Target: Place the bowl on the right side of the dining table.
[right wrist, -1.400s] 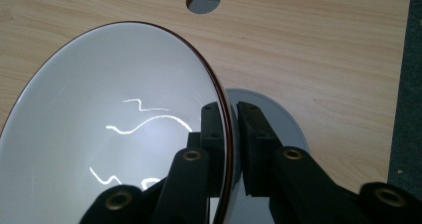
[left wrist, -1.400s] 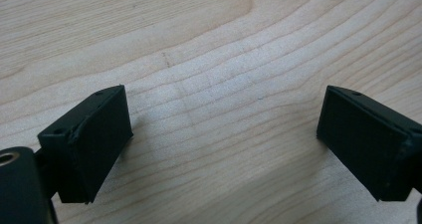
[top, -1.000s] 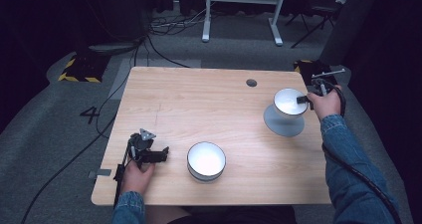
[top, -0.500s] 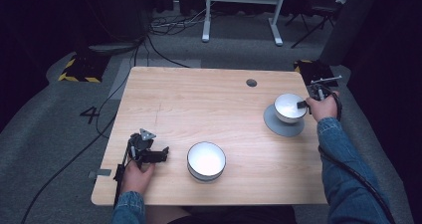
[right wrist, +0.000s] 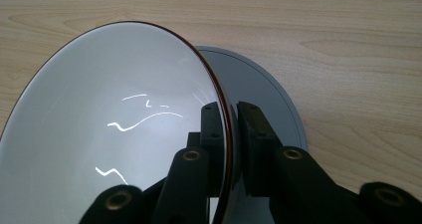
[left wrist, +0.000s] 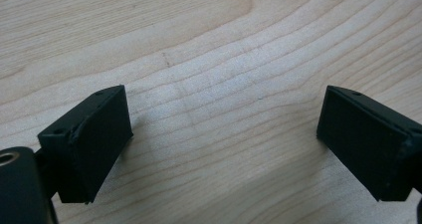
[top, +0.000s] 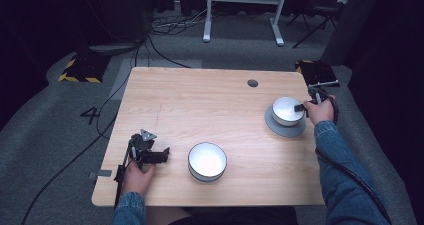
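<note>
A white bowl with a dark rim sits over a grey plate at the table's right side. My right gripper is shut on that bowl's rim; in the right gripper view the bowl lies between the two jaws, with the grey plate just beyond it. A second white bowl stands near the front middle of the table. My left gripper rests at the front left, open, its fingers wide apart over bare wood.
The wooden table has a round cable hole at the back right. Cables and a desk frame lie on the floor beyond the far edge. A black box sits off the right corner.
My right gripper has brought the bowl down from a tilted, raised position onto the grey plate. The left gripper has not moved.
</note>
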A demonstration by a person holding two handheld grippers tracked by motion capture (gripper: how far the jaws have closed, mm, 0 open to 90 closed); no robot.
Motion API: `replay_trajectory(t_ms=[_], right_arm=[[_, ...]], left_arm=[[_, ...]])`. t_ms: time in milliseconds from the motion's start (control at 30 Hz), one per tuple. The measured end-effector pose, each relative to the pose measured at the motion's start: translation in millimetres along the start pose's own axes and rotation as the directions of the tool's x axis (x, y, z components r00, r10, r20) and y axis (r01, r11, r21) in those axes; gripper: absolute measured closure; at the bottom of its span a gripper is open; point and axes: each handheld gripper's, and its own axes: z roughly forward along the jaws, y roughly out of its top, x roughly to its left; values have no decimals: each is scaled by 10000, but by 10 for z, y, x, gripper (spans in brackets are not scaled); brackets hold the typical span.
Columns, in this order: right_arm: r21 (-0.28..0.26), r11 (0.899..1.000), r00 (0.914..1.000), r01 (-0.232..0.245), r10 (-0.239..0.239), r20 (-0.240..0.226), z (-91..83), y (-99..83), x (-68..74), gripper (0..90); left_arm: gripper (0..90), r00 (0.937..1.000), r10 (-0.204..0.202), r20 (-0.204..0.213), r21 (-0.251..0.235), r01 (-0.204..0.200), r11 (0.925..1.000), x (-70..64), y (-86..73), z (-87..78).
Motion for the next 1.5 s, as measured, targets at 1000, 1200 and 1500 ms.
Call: replay_trajectory(t_ms=[1000, 1200, 1500], right_arm=[[-692, 9971, 9995, -305, 303, -37, 9, -27, -103, 526], [-1063, 9938, 9994, 321, -304, 185, -32, 11, -27, 359], [-1469, 9774, 9883, 1523, -1491, 330, -209, 58, 182, 315]], left_arm=[[71, 10000, -4, -2, -2, 4, 10000, 0, 0, 0], [71, 10000, -1, -5, -2, 1, 10000, 0, 0, 0], [71, 10000, -2, 3, -2, 2, 10000, 0, 0, 0]])
